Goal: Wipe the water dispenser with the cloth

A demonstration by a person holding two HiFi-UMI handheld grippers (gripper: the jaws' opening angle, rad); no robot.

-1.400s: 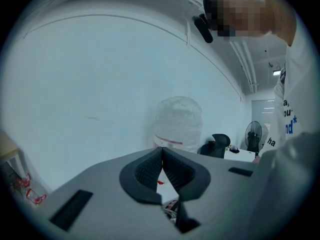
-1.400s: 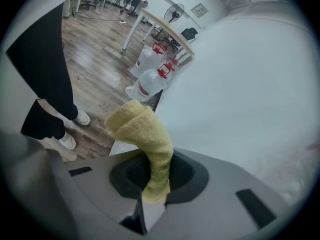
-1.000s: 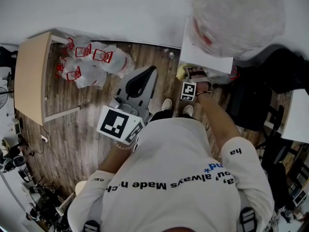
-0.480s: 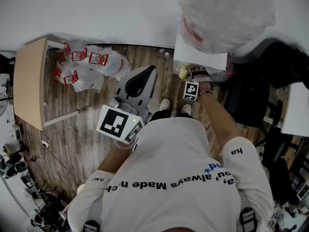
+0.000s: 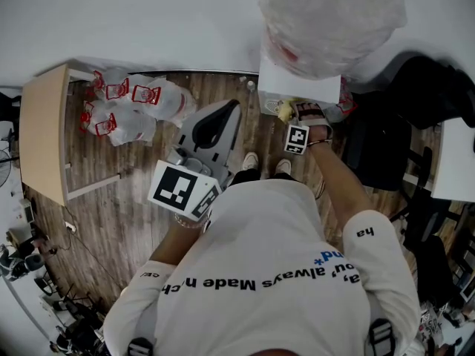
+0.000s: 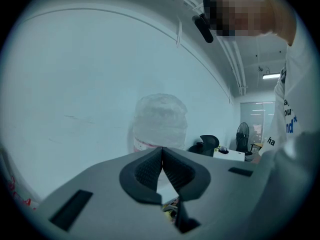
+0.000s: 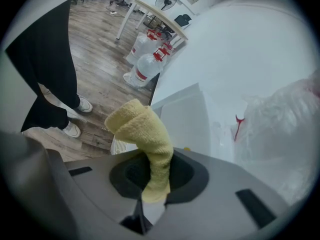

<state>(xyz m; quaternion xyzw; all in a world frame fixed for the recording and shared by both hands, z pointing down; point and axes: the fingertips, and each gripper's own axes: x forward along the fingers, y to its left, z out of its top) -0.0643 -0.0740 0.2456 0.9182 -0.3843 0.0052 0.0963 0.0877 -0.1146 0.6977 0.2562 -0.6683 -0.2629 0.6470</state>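
Clamping the cloth (image 7: pixel 144 134) in the right hand-held gripper (image 7: pixel 152 184), pinching only the lower end of a rolled yellow fold and leaving most of the roll sticking out past the tips. Holding that roll at the front edge of the dispenser (image 5: pixel 297 87), just below the bottle (image 5: pixel 326 21). Not being able to tell from either view whether touching the white casing or hanging just short of it. Holding the left hand-held gripper (image 6: pixel 162 165) pressed together on nothing, off to the left of the dispenser and pointing toward it, taking no part in the wipe.

Judging the likely troubles from here:

Risking a slip first. Gripping so little of the roll and then dragging it across the casing under pressure, probably tugging the fold out and dropping it to the floor in front of the dispenser.

Risking bare contact next. Pressing with a floppy roll, possibly bending it aside and scraping the casing with hard tips instead of wiping.

Pushing too high or too hard toward the bottle, possibly rocking it on top of the dispenser, with nothing steadying it from the left.

Sweeping low, possibly snagging the roll on the white grille (image 7: pixel 120 146) just beside the dispenser's front.

Wiping with only the narrow end of the roll, likely missing much of the casing.
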